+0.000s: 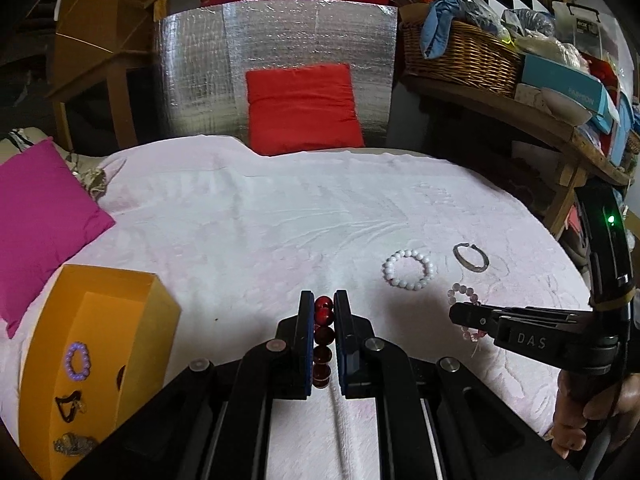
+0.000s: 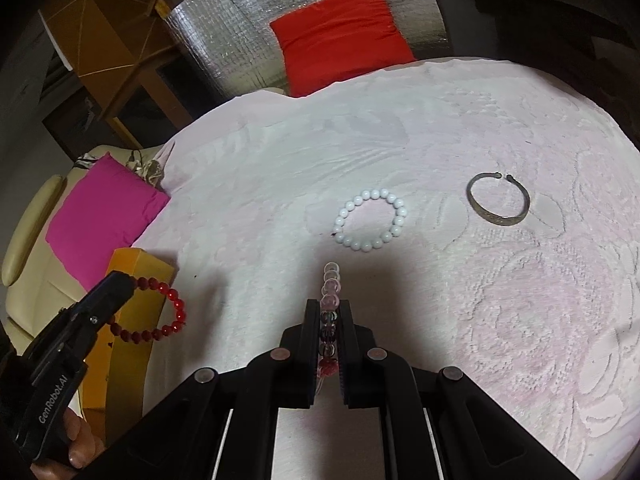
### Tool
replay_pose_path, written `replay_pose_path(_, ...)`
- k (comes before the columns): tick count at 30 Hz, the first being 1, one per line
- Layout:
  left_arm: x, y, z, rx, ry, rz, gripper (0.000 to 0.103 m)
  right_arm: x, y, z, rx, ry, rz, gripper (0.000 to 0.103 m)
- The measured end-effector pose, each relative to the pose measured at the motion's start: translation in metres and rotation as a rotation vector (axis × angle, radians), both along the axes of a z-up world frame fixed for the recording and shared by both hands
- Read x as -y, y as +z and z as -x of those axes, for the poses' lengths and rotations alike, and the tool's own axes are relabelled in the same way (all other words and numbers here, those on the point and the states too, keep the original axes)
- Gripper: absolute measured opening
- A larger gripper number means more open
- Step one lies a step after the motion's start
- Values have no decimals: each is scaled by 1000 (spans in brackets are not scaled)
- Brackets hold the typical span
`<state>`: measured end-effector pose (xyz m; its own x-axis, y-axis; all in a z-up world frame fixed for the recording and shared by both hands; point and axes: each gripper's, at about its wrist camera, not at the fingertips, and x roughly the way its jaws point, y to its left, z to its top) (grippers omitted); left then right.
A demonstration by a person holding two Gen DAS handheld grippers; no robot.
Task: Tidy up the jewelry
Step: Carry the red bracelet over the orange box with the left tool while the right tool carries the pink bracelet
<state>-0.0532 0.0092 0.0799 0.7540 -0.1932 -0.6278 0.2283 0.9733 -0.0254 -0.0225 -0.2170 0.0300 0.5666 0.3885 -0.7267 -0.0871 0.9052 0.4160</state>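
My left gripper (image 1: 323,300) is shut on a red bead bracelet (image 1: 323,340), held above the white bedspread; the bracelet also shows in the right wrist view (image 2: 160,312) beside the orange box. My right gripper (image 2: 330,308) is shut on a pink bead bracelet (image 2: 331,292), seen edge-on; it also shows in the left wrist view (image 1: 464,296). A white bead bracelet (image 2: 372,216) and a silver bangle (image 2: 500,204) lie flat on the bedspread beyond my right gripper. The open orange box (image 1: 104,344) at lower left holds a purple bead bracelet (image 1: 77,361) and other small pieces.
A magenta cushion (image 1: 44,220) lies at the left edge of the bed, a red cushion (image 1: 302,108) at the back against a silver foil panel. A cluttered shelf with a wicker basket (image 1: 460,56) stands at the right.
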Motion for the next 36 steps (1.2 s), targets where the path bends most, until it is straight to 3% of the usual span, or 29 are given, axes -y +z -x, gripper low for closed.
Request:
replay_pose_path(17, -10, 7, 30, -3, 75, -55, 10, -11, 14, 10, 40, 47, -37, 9)
replay_pose_path(30, -52, 69, 65, 127, 155, -33, 10, -46, 11, 10, 69, 88, -26, 9)
replay_pose_path(36, -81, 90, 84, 182, 213, -17, 10, -69, 21, 22, 134, 150, -64, 9)
